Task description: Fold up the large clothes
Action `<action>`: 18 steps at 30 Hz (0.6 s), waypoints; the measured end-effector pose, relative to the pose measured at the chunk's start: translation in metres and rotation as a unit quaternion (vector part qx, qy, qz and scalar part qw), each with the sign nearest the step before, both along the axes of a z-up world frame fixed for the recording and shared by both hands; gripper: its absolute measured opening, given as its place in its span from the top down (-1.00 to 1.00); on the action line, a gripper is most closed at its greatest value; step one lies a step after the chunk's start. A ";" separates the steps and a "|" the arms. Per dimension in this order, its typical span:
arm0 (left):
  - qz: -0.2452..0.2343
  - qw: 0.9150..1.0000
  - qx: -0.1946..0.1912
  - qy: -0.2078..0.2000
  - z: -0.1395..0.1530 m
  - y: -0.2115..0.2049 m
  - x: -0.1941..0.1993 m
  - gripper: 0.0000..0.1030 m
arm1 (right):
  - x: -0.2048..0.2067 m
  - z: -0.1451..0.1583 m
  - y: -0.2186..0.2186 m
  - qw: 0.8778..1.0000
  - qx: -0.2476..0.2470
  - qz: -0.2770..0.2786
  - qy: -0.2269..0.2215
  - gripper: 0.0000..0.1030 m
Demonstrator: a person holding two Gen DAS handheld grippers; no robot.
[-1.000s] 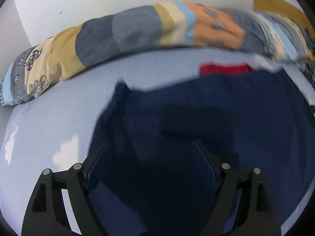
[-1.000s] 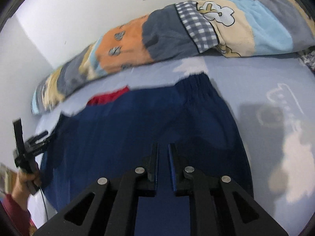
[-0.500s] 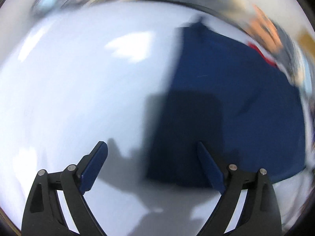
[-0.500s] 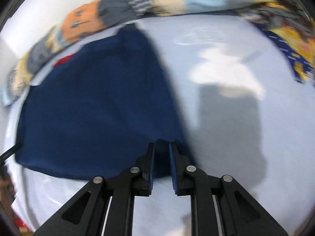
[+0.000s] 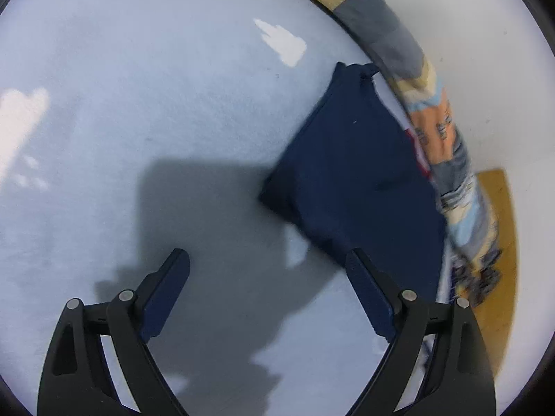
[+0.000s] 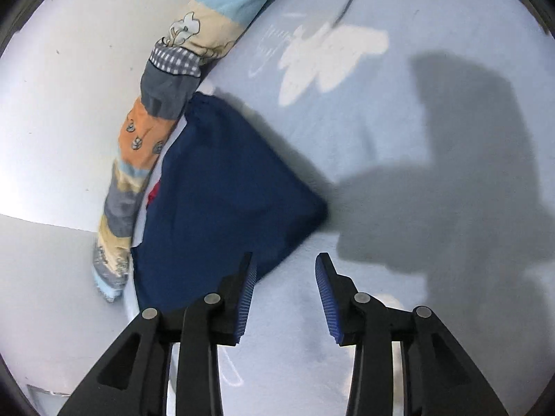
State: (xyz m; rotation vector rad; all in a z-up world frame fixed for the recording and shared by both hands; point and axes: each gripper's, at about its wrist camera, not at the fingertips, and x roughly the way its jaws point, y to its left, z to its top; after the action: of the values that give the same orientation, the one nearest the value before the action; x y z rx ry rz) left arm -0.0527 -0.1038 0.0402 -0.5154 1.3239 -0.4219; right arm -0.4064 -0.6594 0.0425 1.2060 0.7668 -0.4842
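My left claw [image 5: 267,270] is spread wide with nothing between its fingers, and it hangs over bare pale blue bed sheet [image 5: 145,111] with white cloud prints. From this view the folded navy garment [image 5: 353,173] lies flat on the sheet ahead and to the right of the claw, clear of both fingers, its far side up against a long patchwork bolster [image 5: 433,131] that runs along the white wall [image 5: 485,52]. A sliver of red shows at the garment's edge by the bolster. A strip of tan floor or board [image 5: 499,242] shows beyond the bolster at the right. My right claw [image 6: 284,277] is also open, with a moderate gap between its ribbed blue pads and only sheet [image 6: 381,138] in that gap. In the right view the navy garment [image 6: 222,201] sits ahead and to the left, its near edge passing just beside or under the left finger; I cannot tell if they touch. The bolster [image 6: 166,104] borders the garment's left side against the wall [image 6: 69,121], and dark shadows of the rig fall across the sheet on the right.
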 end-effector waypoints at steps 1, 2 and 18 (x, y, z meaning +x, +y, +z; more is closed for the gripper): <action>0.001 1.000 -0.010 -0.002 -0.001 -0.004 0.001 -0.79 | 0.005 -0.003 -0.002 1.000 0.003 0.001 -0.005 0.25; 0.000 1.000 -0.020 -0.006 -0.002 -0.008 0.004 -0.79 | 0.008 -0.006 -0.004 1.000 0.012 -0.002 -0.012 0.25; 0.022 0.992 -0.112 -0.054 -0.015 -0.055 0.049 -0.97 | 0.062 -0.060 -0.010 0.979 0.076 -0.062 -0.181 0.36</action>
State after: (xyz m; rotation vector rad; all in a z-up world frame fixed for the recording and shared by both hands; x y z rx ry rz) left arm -0.0036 -0.1592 0.0250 -0.6969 1.1661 -0.5581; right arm -0.3447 -0.6698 -0.0178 1.4406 0.4242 -0.2978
